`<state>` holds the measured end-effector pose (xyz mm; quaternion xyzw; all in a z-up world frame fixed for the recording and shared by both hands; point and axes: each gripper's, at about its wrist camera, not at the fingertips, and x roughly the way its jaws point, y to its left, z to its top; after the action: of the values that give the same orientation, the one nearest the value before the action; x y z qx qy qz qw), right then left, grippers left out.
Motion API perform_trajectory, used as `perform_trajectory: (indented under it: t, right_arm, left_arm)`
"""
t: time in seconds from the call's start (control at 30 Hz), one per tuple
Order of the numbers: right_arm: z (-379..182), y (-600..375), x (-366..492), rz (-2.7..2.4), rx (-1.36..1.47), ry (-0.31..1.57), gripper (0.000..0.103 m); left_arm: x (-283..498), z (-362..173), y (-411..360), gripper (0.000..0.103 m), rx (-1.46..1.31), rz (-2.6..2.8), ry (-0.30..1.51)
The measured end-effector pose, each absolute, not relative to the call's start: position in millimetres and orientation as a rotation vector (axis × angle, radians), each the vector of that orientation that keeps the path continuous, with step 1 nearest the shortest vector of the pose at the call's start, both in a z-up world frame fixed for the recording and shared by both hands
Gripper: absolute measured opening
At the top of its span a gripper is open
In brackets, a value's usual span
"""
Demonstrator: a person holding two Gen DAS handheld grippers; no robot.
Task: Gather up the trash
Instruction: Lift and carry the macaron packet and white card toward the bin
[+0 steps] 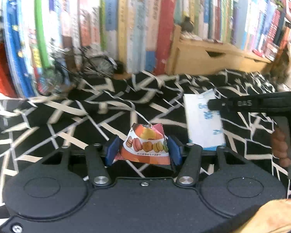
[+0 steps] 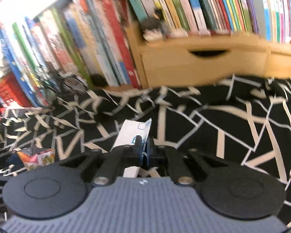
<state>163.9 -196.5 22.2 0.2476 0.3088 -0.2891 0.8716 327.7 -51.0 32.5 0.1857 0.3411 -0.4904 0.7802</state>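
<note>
A black cloth (image 1: 71, 120) with pale lines covers the table, books (image 2: 106, 44) and a wooden drawer unit (image 2: 199, 66) at its far edge. Both pieces of trash look gathered: the right gripper (image 2: 143, 149) is closed tight on the white packet (image 2: 132, 134), right of centre, and the left gripper (image 1: 141, 150), jaws half apart, clamps the macaron wrapper (image 1: 145, 145) to its left. Next, I judge, both need carrying to a bin; none is in view.
</note>
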Motion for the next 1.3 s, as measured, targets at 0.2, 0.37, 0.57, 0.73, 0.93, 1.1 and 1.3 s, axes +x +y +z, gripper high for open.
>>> perform_trajectory:
  t: [0.2,0.37,0.57,0.73,0.93,1.1,1.3]
  right_arm:
    - [53.5,-188.5,154.2,-0.548,0.563,0.556,0.004]
    - [77.8,-170.5,137.7,-0.549,0.587,0.510,0.004]
    - [103.6,-137.2,113.3,-0.612,0.569,0.478,0.003]
    - [124.1,-109.3,99.1,-0.609,0.526,0.464,0.003]
    - [149.9,-66.7,78.2,-0.657,0.450,0.399,0.004]
    - [165.8,-31.5,60.1,-0.659,0.459,0.350,0.004]
    - [180.4,16.2,42.2,-0.667,0.427,0.316,0.004]
  left_arm:
    - [324.7,55.4,-35.8,0.052,0.336,-1.041,0.721]
    - [309.3,87.6,-12.9,0.053,0.243,-1.034,0.662]
    - [285.0,115.8,15.5,0.053,0.241,-1.037,0.587]
    - [267.0,130.4,46.5,0.053,0.233,-1.045,0.568]
    - [244.1,147.2,90.8,0.053,0.215,-1.068,0.538]
    - [227.6,163.6,127.8,0.053,0.195,-1.085,0.500]
    - [205.1,184.2,175.1,0.054,0.191,-1.103,0.437]
